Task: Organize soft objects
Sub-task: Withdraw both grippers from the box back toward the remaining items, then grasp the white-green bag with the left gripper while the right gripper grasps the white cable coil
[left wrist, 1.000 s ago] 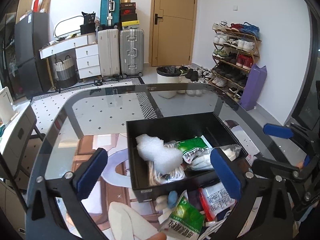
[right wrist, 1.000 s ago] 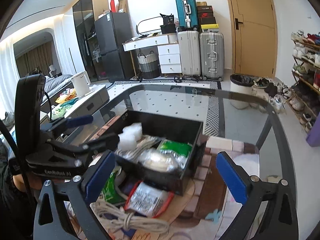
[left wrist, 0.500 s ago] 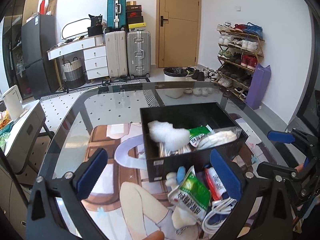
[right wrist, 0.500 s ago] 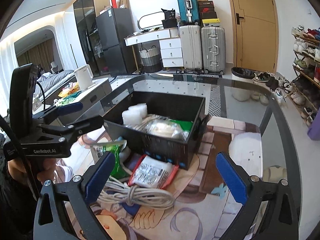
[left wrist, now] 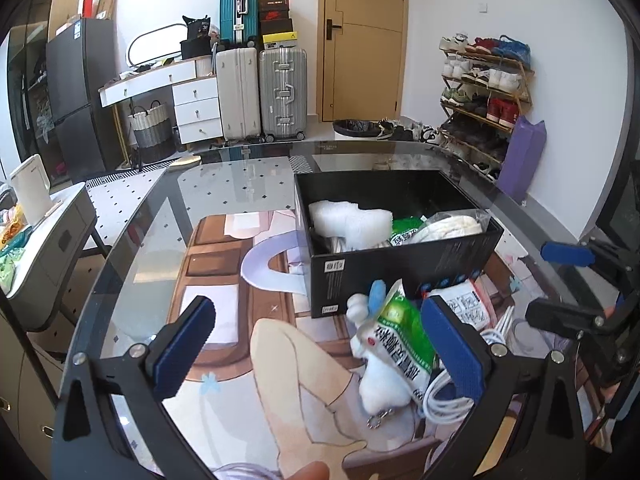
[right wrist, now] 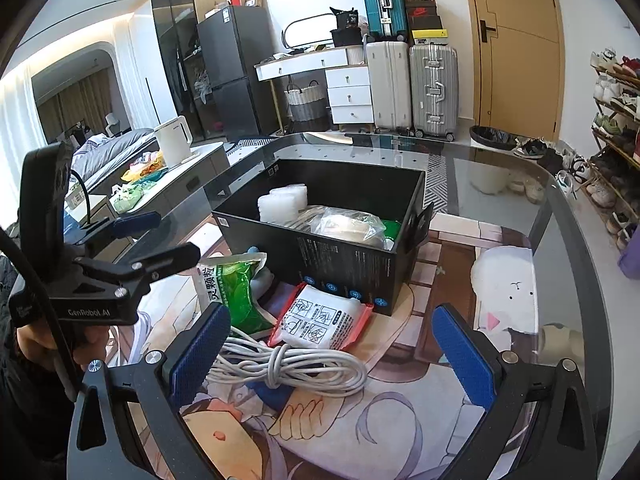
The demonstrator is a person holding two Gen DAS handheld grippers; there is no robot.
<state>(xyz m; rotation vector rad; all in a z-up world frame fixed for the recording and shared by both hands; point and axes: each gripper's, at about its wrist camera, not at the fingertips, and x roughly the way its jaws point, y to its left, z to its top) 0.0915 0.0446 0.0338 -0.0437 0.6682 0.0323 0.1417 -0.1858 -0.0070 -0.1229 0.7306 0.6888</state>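
A black box (left wrist: 400, 272) (right wrist: 352, 268) stands on the glass table and holds white bubble wrap (left wrist: 352, 222) (right wrist: 282, 204), a green packet and a clear bag of white stuff (right wrist: 348, 226). In front of it lie a green pouch (left wrist: 402, 344) (right wrist: 234, 292), a white plush keychain (left wrist: 382, 384), a red-edged white packet (right wrist: 320, 322) (left wrist: 466, 304) and a coiled white cable (right wrist: 288, 370). My left gripper (left wrist: 320, 344) is open, its right pad beside the green pouch. My right gripper (right wrist: 334, 350) is open above the cable.
A printed mat (left wrist: 248, 320) covers the glass table (left wrist: 160, 216). A white plush cushion (right wrist: 506, 292) lies right of the box. Suitcases (left wrist: 260, 92), a desk, a fridge and a shoe rack (left wrist: 484, 92) line the room behind. A side table with a kettle (right wrist: 174, 140) stands at the left.
Both grippers have pulled back and down from the box. The loose items in front of the box have come into fuller view. Both stay open.
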